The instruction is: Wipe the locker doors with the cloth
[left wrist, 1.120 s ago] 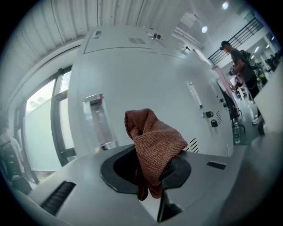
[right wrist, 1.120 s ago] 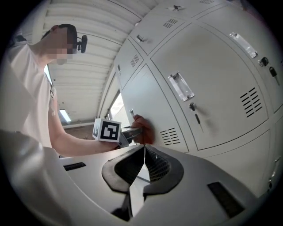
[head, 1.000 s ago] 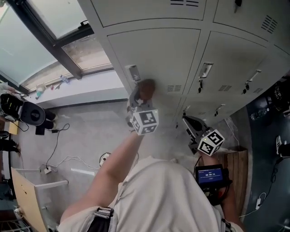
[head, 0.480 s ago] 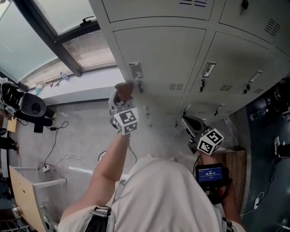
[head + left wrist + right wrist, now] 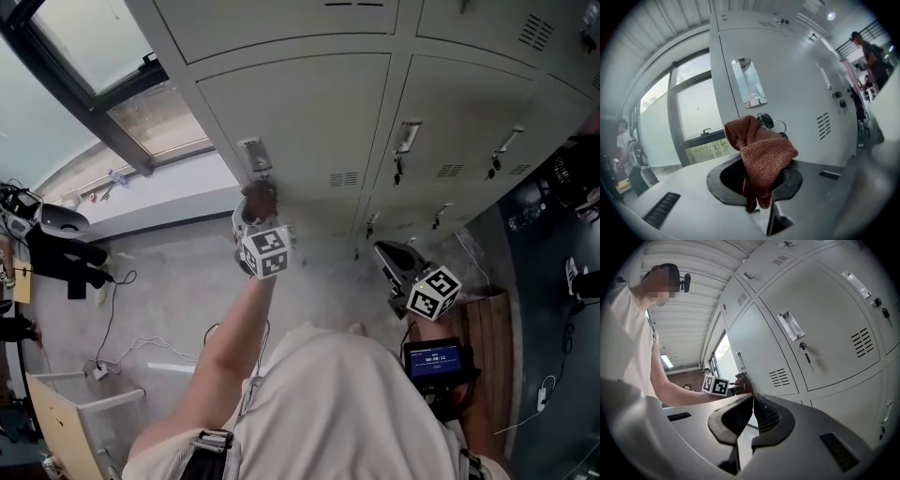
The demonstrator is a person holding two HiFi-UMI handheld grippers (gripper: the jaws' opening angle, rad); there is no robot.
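Cloth (image 5: 761, 154), a rust-red knitted rag, is bunching up between the clenched jaws of the left gripper (image 5: 759, 174), its loose end hanging down in front of them. In the head view the cloth (image 5: 260, 194) is being held up to the grey locker door (image 5: 309, 112), just below the door's handle plate (image 5: 251, 155) and close to the door's left edge. The left gripper view is showing the key ring (image 5: 765, 121) peeking out right behind the cloth's top fold, with the handle plate (image 5: 749, 83) above it and the vent slots (image 5: 824, 125) off to the right.

A second ago the left gripper (image 5: 255, 204) was working further right on this door, between the handle plate and the vent slots (image 5: 343, 178); half a second ago it was sitting at the plate's lower left; now it is hanging directly under the plate.

The right gripper (image 5: 384, 255) is staying where it was, low beside the lower lockers and well apart from the cloth. Its jaws are pressing together with nothing between them, as the right gripper (image 5: 752, 398) view makes plain, while the left gripper's marker cube (image 5: 715, 385) is showing beyond them at the door.
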